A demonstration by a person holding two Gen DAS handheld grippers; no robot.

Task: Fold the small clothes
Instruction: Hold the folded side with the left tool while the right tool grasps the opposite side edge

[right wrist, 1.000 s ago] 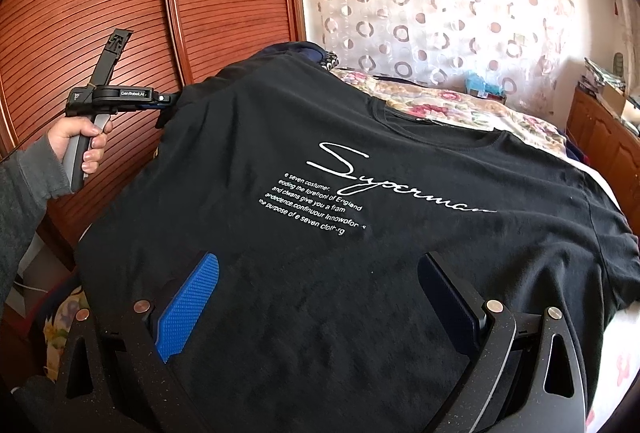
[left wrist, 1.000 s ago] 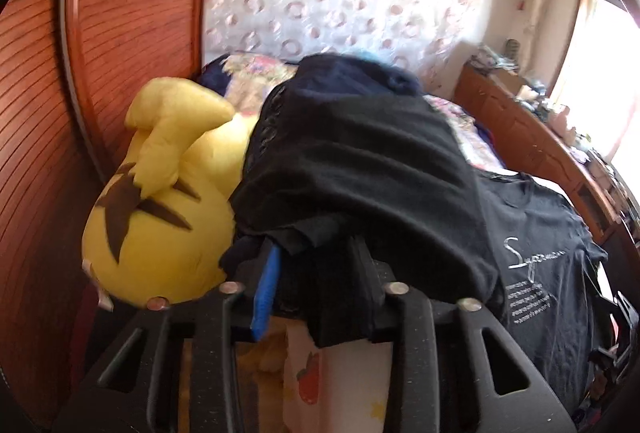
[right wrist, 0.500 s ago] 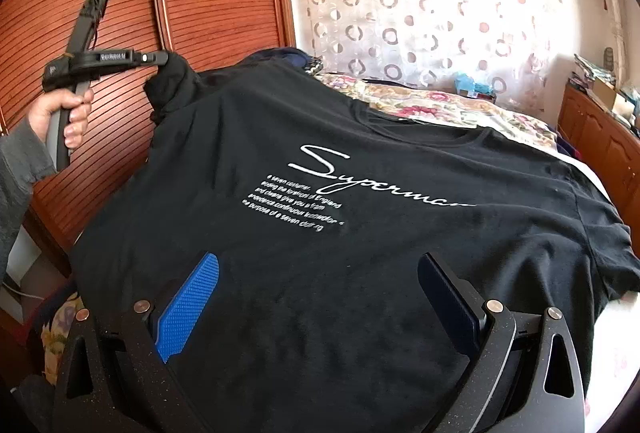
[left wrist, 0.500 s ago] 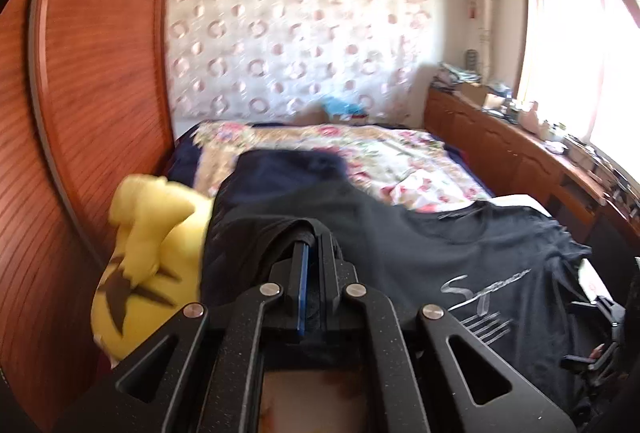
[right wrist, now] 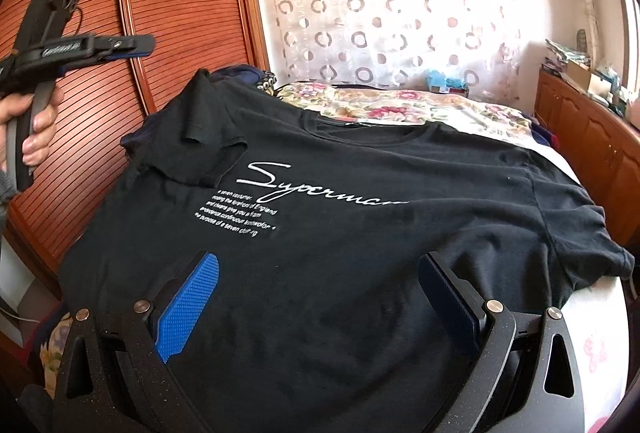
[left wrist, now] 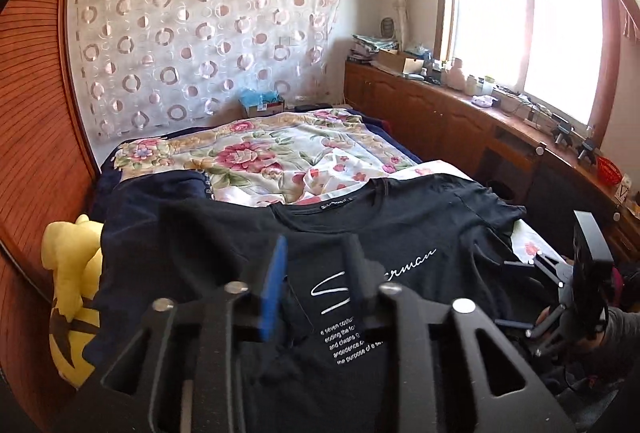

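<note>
A black T-shirt with white "Superman" script lies front up on the bed; it also shows in the left wrist view. Its left sleeve is folded inward onto the chest. My left gripper is open and empty, raised above the shirt's left side; it appears in the right wrist view held in a hand, clear of the cloth. My right gripper is open wide, low over the shirt's lower part, holding nothing.
A yellow plush toy lies between the bed and the wooden wardrobe on the left. A floral blanket covers the bed's far end. A wooden cabinet with clutter runs along the right under the window.
My left gripper, shut on the left sleeve, lifted it, carried it inward, then opened and let it drop onto the chest. My right gripper stayed open and nearly still.
</note>
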